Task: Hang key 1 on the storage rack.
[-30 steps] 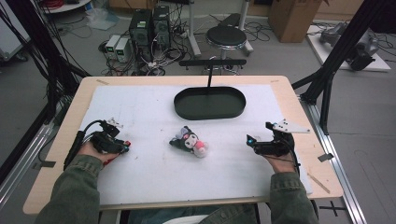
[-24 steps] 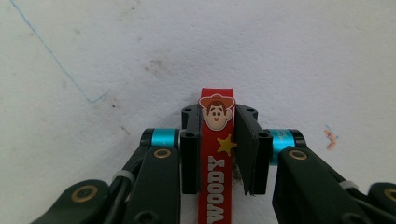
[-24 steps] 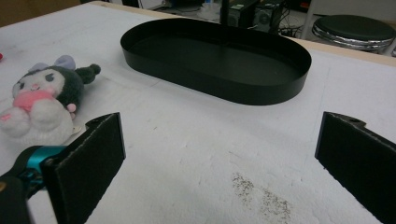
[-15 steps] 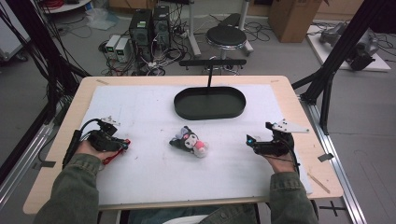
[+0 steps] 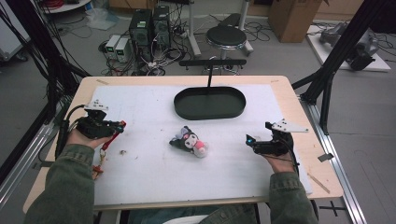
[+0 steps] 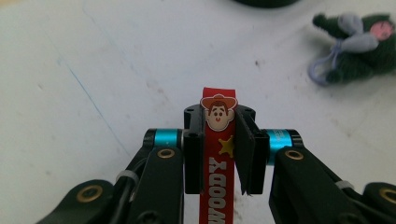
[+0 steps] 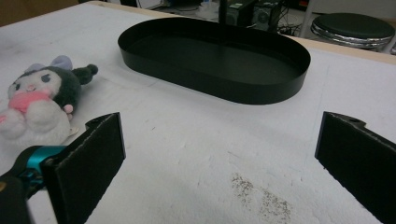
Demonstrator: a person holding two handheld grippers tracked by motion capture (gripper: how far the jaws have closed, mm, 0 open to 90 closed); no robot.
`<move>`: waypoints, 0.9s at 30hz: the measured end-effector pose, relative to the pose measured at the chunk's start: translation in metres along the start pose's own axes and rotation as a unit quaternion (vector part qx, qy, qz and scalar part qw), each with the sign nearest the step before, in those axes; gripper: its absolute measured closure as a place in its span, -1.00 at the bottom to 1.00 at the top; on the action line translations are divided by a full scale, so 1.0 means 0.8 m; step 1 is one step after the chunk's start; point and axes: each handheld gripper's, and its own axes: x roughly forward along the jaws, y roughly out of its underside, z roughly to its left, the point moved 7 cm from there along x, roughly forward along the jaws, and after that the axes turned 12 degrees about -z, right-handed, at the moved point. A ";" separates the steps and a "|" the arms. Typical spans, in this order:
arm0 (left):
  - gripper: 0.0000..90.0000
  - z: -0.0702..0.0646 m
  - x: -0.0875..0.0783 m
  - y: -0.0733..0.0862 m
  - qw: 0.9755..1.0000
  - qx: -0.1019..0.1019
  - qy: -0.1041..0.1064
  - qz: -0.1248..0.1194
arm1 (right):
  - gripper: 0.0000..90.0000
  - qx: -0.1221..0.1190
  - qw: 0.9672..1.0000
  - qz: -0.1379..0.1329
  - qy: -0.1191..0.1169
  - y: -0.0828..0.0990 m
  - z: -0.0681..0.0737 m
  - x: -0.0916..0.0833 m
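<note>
My left gripper (image 6: 219, 116) is shut on a red strap (image 6: 217, 158) printed with a cartoon cowboy face and a yellow star. From above, the left gripper (image 5: 119, 126) is held above the left side of the table, and the red strap (image 5: 106, 142) hangs from it down to the white mat. A small dark plush toy (image 5: 190, 141) with a pink belly lies mid-table; it is also in the left gripper view as the plush toy (image 6: 359, 46). My right gripper (image 5: 250, 140) rests at the right, open, its jaws wide apart around bare mat (image 7: 219, 135).
A black oval tray (image 5: 210, 102) stands empty at the back centre, and in the right gripper view the tray (image 7: 215, 60) lies ahead of the jaws. A small speck of debris (image 5: 123, 151) lies near the strap. A stool and computers stand beyond the table.
My left hand has risen from the table with the red strap in its jaws, so the strap now dangles. The right hand and the plush toy have not moved.
</note>
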 end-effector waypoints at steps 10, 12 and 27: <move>0.66 -0.006 -0.011 -0.062 0.998 0.008 0.000 -0.067 | -0.99 0.000 1.000 -0.002 0.002 0.000 -0.002 0.000; 0.66 -0.010 -0.011 -0.076 0.997 0.008 0.003 -0.078 | -0.99 -0.001 1.000 -0.004 0.003 -0.001 -0.003 -0.001; 0.66 -0.011 -0.008 -0.165 0.993 0.019 0.003 -0.113 | -0.99 0.003 1.000 -0.007 0.003 -0.002 -0.005 -0.002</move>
